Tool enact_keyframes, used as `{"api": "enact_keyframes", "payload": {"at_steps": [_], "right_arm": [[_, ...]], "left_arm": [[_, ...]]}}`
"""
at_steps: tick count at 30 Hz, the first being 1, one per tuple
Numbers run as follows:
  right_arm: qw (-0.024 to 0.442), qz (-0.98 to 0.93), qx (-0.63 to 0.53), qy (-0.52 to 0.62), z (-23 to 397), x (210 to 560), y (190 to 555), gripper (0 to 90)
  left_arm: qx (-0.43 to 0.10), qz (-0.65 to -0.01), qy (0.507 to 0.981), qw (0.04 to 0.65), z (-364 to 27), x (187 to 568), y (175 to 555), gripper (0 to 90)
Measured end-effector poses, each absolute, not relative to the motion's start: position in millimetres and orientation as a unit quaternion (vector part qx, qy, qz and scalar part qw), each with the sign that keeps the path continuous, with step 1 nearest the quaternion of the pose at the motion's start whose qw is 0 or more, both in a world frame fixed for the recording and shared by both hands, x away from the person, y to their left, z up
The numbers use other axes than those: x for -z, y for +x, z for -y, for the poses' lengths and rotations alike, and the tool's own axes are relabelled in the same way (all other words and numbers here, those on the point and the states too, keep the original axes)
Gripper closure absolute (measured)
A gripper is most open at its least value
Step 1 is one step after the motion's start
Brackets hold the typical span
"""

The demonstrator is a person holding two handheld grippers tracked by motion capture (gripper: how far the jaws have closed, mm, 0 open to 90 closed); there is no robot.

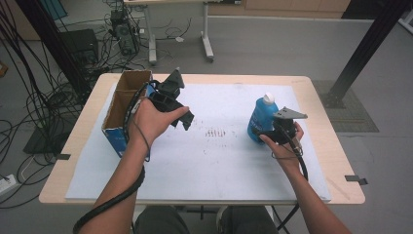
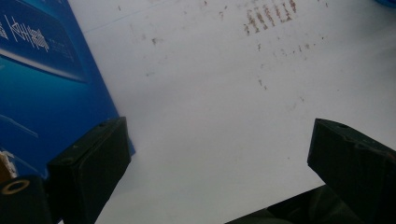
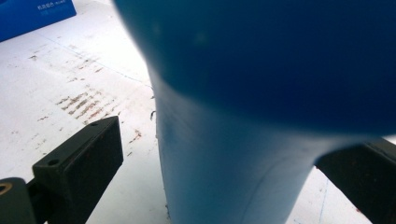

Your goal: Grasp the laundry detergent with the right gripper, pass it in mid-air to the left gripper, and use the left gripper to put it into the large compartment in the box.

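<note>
right tongs [image 3: 210,186] spread around bottle [image 1: 261,117] (not pinching yet); close squarely on its body. left tongs [image 2: 224,172] spread, empty, beside box [image 1: 122,109].

The open blue cardboard box [image 2: 42,79] at the table's left carries white printed characters, too blurred and tilted to read.
</note>
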State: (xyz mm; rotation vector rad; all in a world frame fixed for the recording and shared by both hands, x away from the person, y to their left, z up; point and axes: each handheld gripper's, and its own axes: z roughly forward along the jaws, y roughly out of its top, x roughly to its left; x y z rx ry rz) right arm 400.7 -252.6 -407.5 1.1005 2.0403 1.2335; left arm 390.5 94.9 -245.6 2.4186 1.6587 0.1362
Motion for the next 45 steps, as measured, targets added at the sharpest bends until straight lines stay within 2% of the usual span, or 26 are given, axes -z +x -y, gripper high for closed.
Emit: {"api": "enact_keyframes", "payload": {"at_steps": [45], "right_arm": [[0.271, -0.754, -0.450, 0.395, 249.6, 406.5, 400.0, 2.4]], "left_arm": [[-0.046, -0.562, 0.819, 0.106, -97.7, 246.2, 391.7, 6.4]]}}
